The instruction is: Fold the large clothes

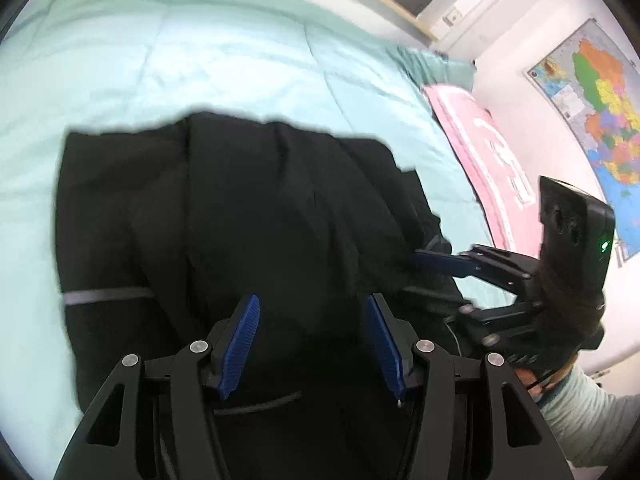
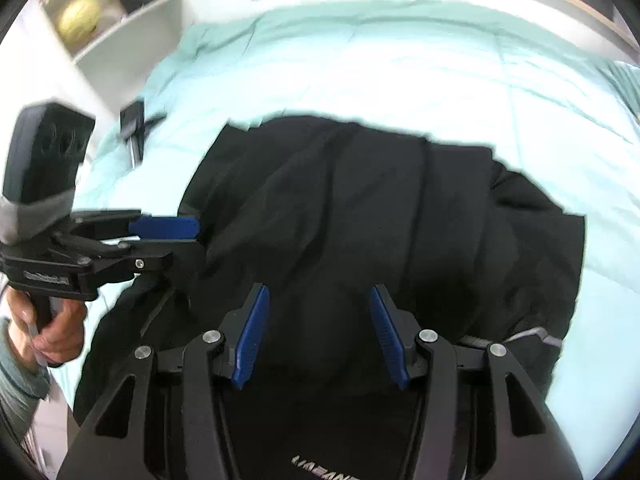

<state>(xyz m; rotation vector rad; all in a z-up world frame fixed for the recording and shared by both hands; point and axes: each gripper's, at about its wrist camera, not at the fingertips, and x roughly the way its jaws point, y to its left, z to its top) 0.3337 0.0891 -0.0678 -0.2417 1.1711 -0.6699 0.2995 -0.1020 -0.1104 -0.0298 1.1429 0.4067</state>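
Observation:
A large black garment with a grey reflective stripe lies bunched and partly folded on a mint-green bedspread. It also fills the middle of the right wrist view. My left gripper is open just above the garment's near part, nothing between its blue pads. My right gripper is open too, over the near edge. Each gripper shows in the other's view: the right one at the garment's right edge, the left one at its left edge.
A pink cloth lies along the bed's right side under a wall map. White shelves with a yellow round object stand beyond the bed's left side. A small dark device lies on the bedspread near the left edge.

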